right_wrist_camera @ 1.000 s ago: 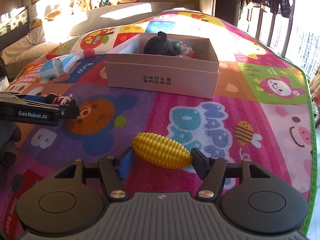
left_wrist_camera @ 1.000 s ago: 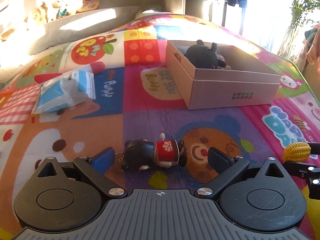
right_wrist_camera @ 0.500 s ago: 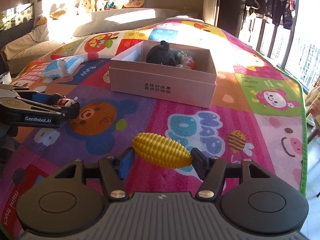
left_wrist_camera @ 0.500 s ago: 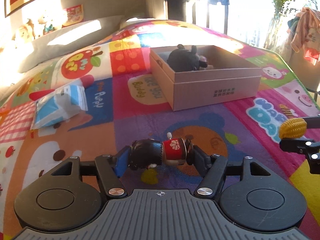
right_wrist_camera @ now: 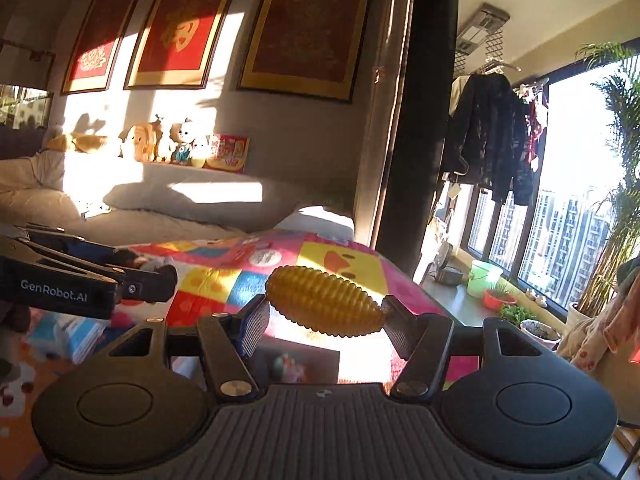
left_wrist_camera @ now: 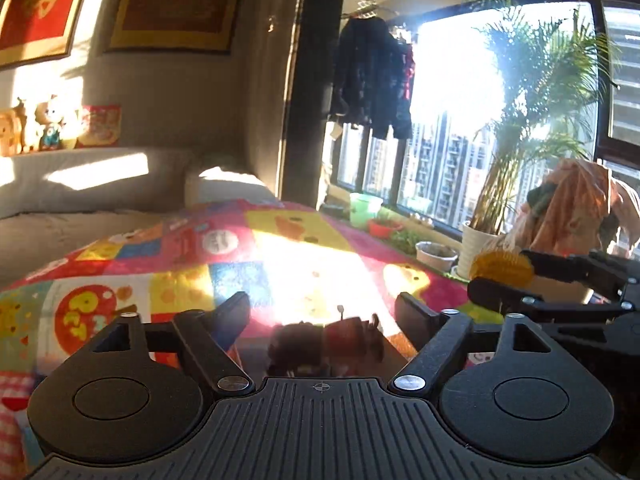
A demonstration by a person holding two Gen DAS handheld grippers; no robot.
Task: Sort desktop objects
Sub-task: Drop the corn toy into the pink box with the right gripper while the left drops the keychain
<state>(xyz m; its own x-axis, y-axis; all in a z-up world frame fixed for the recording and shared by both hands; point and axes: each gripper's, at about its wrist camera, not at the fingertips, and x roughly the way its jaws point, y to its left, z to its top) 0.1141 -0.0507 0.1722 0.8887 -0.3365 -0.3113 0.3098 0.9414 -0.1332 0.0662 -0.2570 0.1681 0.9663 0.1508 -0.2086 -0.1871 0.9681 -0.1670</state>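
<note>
My left gripper (left_wrist_camera: 322, 312) is open. A small black and red doll (left_wrist_camera: 326, 346) sits blurred below and between its fingers, free of both pads. My right gripper (right_wrist_camera: 324, 314) is shut on a yellow ribbed corn toy (right_wrist_camera: 324, 306), held high in the air. The corn toy also shows at the right of the left wrist view (left_wrist_camera: 502, 268). The top of the cardboard box (right_wrist_camera: 298, 362), with a small toy inside, shows just under the corn in the right wrist view. The left gripper shows at the left of that view (right_wrist_camera: 158, 276).
The colourful play mat (left_wrist_camera: 200, 280) covers the bed. A blue and white packet (right_wrist_camera: 68, 332) lies on it at the left. Grey pillows (right_wrist_camera: 180, 200) lie at the far end. A window ledge with pots (left_wrist_camera: 436, 254) and a palm runs along the right.
Both grippers have risen and tilted up, so the room now fills the views. The left gripper has opened and the doll has dropped free of its pads. The right still holds the corn.
</note>
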